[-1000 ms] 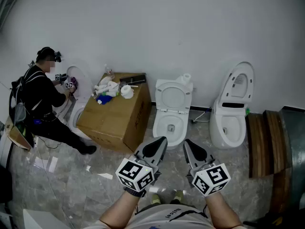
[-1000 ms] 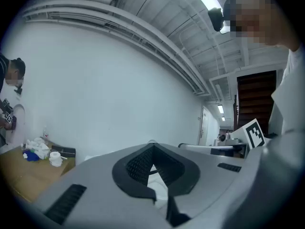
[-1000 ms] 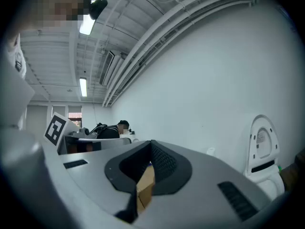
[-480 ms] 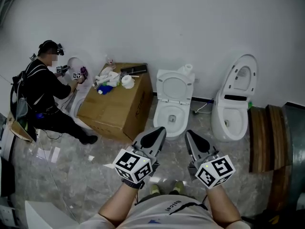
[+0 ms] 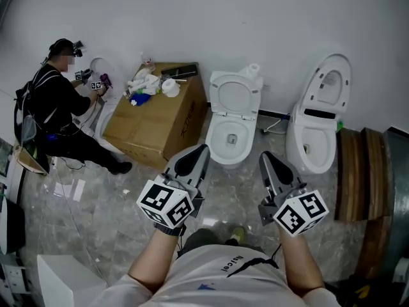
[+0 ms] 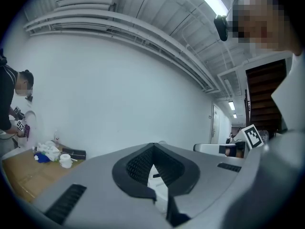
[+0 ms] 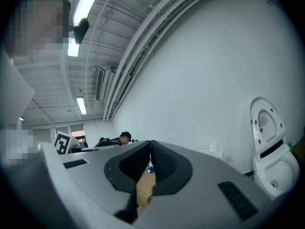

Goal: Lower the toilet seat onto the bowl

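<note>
A white toilet [image 5: 231, 139] stands against the far wall in the head view, its seat [image 5: 235, 97] raised over the open bowl. A second white toilet [image 5: 313, 147] stands to its right with its lid [image 5: 331, 80] upright; the right gripper view also catches this toilet [image 7: 272, 168]. My left gripper [image 5: 192, 156] hovers in front of the middle toilet's left side, its jaws shut on nothing. My right gripper [image 5: 269, 161] hangs between the two toilets, also shut and empty. Neither touches a toilet.
A cardboard box [image 5: 156, 136] with rags and cups on top sits left of the middle toilet. A person [image 5: 54, 117] crouches at far left by another toilet [image 5: 97, 101]. Wooden boards [image 5: 358, 174] lie at right. The floor is grey marble.
The toilets have come closer in the head view. My two grippers have spread apart, the left going left and the right going right. Both stay shut.
</note>
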The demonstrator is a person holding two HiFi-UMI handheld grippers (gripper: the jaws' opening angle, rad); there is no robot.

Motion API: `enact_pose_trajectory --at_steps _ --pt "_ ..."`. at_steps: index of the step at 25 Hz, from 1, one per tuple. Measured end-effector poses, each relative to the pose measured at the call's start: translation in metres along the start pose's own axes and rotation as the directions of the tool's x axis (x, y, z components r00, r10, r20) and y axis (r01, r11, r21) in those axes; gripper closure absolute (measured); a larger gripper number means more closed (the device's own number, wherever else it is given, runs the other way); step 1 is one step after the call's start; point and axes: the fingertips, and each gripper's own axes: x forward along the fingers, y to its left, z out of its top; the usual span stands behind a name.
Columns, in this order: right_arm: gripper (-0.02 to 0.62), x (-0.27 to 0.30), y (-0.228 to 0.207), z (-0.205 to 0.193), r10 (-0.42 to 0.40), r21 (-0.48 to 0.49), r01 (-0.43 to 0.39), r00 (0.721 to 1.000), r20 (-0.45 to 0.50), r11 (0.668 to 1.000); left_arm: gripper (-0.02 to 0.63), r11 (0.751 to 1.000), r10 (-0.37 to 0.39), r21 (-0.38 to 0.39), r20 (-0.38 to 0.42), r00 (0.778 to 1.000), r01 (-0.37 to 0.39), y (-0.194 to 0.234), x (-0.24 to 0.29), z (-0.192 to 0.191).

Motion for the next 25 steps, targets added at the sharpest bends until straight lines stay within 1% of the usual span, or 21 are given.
enact_pose_trajectory --at_steps 6,12,18,22,25 --pt "0.578 -0.002 -0.015 0.000 0.005 0.024 -0.005 1.000 0.005 1.000 0.597 1.000 0.003 0.015 -0.009 1.000 -0.003 -0.006 0.013 -0.005" --pt "0.578 0.015 -0.031 -0.007 -0.018 0.028 0.018 1.000 -0.006 0.999 0.597 1.000 -0.022 0.014 -0.016 1.000 0.022 0.007 0.035 -0.012" --pt "0.578 0.063 -0.051 -0.019 -0.042 0.021 0.042 0.998 -0.037 0.999 0.597 0.998 -0.061 0.018 -0.043 0.997 0.062 0.042 0.076 -0.022" --pt "0.578 0.114 -0.066 -0.026 -0.063 0.012 0.064 0.996 -0.063 0.998 0.597 0.995 -0.092 0.026 -0.065 0.994 0.094 0.080 0.109 -0.024" --pt "0.578 0.153 -0.074 -0.030 -0.077 -0.014 0.076 0.994 -0.076 0.997 0.597 0.993 -0.113 0.028 -0.076 0.991 0.116 0.110 0.131 -0.024"
